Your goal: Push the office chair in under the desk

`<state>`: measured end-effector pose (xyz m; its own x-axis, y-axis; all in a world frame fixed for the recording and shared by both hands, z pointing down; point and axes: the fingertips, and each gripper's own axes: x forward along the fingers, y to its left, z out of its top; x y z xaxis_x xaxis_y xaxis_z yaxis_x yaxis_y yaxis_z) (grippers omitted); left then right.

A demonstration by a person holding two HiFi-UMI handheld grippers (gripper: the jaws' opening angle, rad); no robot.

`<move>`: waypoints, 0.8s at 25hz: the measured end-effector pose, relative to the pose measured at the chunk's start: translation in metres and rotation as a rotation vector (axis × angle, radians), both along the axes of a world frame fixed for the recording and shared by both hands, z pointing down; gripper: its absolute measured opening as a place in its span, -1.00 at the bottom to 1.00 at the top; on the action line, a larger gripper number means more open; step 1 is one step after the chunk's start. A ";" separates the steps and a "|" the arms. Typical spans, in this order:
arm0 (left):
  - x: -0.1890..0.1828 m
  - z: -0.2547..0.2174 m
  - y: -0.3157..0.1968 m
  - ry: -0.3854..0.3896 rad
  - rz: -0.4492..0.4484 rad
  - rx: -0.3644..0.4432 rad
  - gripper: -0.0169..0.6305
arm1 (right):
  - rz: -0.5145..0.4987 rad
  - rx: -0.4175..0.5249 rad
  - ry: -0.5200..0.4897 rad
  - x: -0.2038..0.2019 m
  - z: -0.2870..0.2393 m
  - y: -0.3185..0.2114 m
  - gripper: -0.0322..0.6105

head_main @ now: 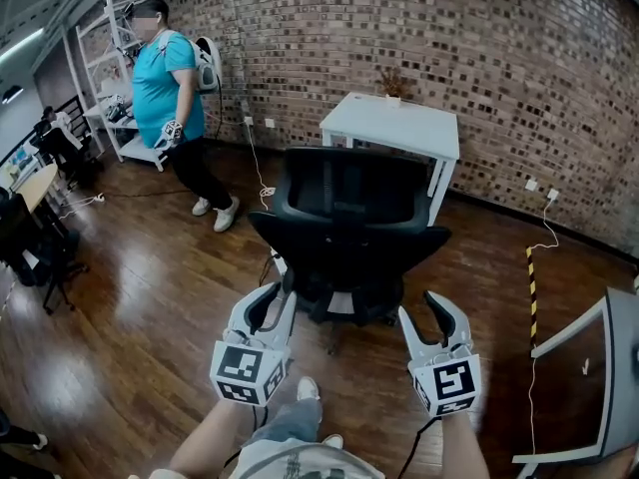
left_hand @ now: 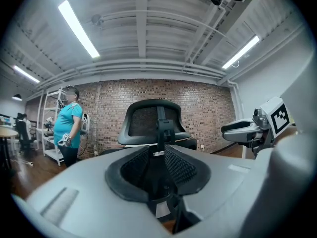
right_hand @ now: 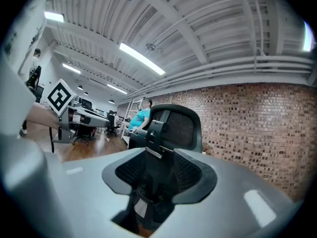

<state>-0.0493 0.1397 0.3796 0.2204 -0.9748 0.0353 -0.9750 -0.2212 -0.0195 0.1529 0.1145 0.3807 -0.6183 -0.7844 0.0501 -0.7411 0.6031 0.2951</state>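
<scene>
The office chair (head_main: 344, 193) is seen at 12 o'clock, its back (head_main: 349, 242) turned to the grippers. The white desk (head_main: 399, 128) stands beyond it at 1 o'clock, apart. The left gripper (head_main: 272, 302) at 7 o'clock and the right gripper (head_main: 429, 312) at 5 o'clock are held partly open, with nothing gripped. The chair is probably heavy but easily rolled and swivelled, so the stiff rim of the back should be pushed evenly on both sides.

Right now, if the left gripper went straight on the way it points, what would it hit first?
Probably the back of the black office chair; the left gripper aims at it, though depth is unclear.
</scene>
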 end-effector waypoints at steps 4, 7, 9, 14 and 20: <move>-0.018 0.000 -0.028 -0.017 0.000 0.007 -0.64 | -0.018 0.018 0.067 -0.007 -0.003 -0.024 -0.39; -0.028 0.002 -0.053 -0.044 0.012 0.004 -0.62 | -0.014 0.024 0.103 -0.008 -0.004 -0.044 -0.38; -0.036 0.004 -0.067 -0.059 0.019 -0.001 -0.60 | -0.012 0.017 0.112 -0.009 -0.003 -0.059 -0.37; -0.050 0.013 -0.102 -0.137 0.067 -0.021 -0.54 | -0.033 0.028 0.192 -0.007 -0.001 -0.093 -0.27; -0.076 0.033 -0.141 -0.283 0.150 -0.074 -0.44 | -0.088 0.081 0.395 -0.004 0.012 -0.134 -0.14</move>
